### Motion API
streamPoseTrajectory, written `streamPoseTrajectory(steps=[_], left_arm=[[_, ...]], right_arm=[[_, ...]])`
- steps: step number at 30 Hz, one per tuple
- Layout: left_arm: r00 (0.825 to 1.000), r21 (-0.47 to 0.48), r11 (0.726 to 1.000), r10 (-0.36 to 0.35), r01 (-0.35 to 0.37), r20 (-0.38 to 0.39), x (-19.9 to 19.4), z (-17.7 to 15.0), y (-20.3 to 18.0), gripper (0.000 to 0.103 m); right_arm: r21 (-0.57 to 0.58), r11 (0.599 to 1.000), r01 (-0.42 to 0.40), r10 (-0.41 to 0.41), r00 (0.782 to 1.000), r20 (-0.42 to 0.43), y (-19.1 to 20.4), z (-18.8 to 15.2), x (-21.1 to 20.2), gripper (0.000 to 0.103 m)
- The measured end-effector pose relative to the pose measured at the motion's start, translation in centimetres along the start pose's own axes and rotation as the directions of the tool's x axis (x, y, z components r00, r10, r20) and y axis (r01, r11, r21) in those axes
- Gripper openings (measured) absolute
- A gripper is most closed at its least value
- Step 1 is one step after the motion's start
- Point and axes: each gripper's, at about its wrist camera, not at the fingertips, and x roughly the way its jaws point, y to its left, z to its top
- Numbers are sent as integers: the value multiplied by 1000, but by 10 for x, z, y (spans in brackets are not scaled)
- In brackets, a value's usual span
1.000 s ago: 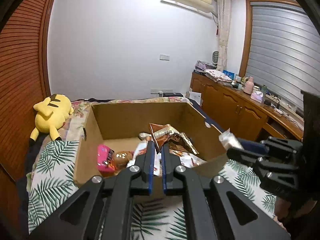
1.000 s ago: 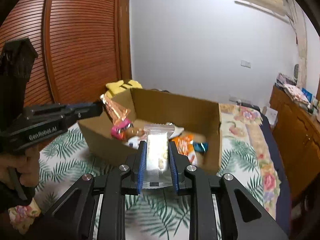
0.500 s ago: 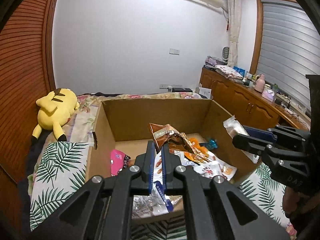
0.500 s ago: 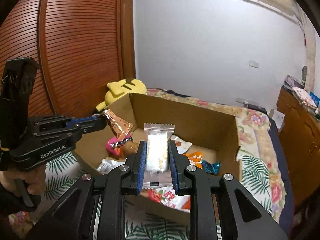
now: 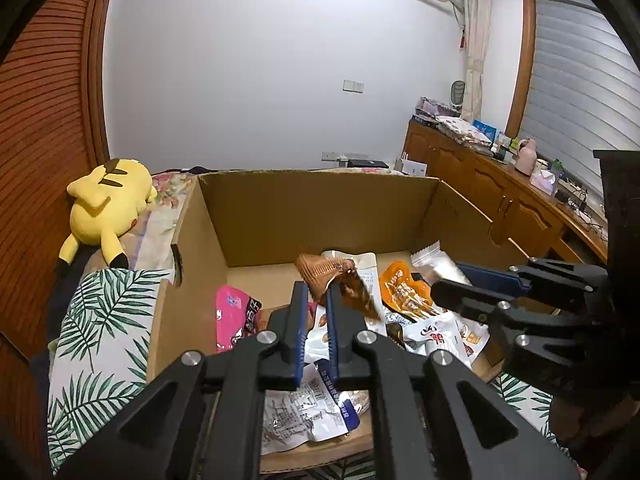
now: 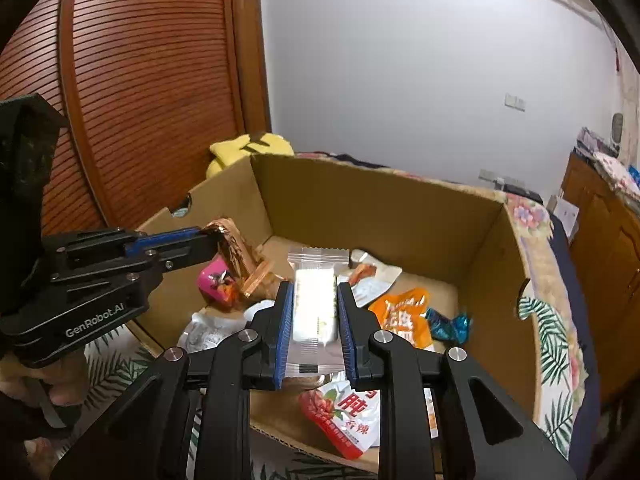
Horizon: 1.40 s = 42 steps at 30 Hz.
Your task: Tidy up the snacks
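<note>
1. Cardboard forms the open box [image 5: 320,216] that fills the middle of both views; it sits on a leaf-print cloth [image 5: 100,320], and loose snack packets cover its floor.
2. Left gripper [image 5: 316,294], at lower centre of the left wrist view, has its jaws drawn nearly together on a crinkled brown wrapper [image 5: 340,284], which sticks up and to the right of the fingertips, above the box interior.
3. Seen from the right wrist view, that same left gripper [image 6: 208,244] reaches in from the left edge, with the brown wrapper [image 6: 240,256] hanging at its tip over the box's left side.
4. Right gripper [image 6: 314,292], at lower centre of its own view, is clamped on a clear packet with a white bar inside [image 6: 315,304]; the packet stands upright between the blue pads, over the near part of the box.
5. In the left wrist view the right gripper [image 5: 452,284] enters from the right edge, the clear packet [image 5: 436,260] showing at its tip.
6. On the box floor lie an orange packet [image 6: 404,316], a pink packet [image 5: 236,316], a red-and-white packet [image 6: 348,412] at bottom centre, and a small blue wrapper [image 6: 448,324].
7. Upper left of the box in the left wrist view, a yellow plush toy [image 5: 104,208] lies on the bed beside a slatted wooden door [image 6: 140,80].
</note>
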Motion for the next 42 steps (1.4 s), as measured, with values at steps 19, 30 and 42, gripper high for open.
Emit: streamPoseTrajectory(steps=[19,30,42], left_arm=[[1000,22,999,26,-25,-8,-16,-2,-7,10],[998,42,998,53,-54,19,-68,-6,-19,15],[995,70,994,79,-84,63,-137,-36,-48,29]], right_arm=[[35,999,-9,10,999,-40,2,-5,4,29],[73,997,6,-7,1000,18,12,-9,-46,31],[100,994,34,-44,994,100,36,-40,-124,41]])
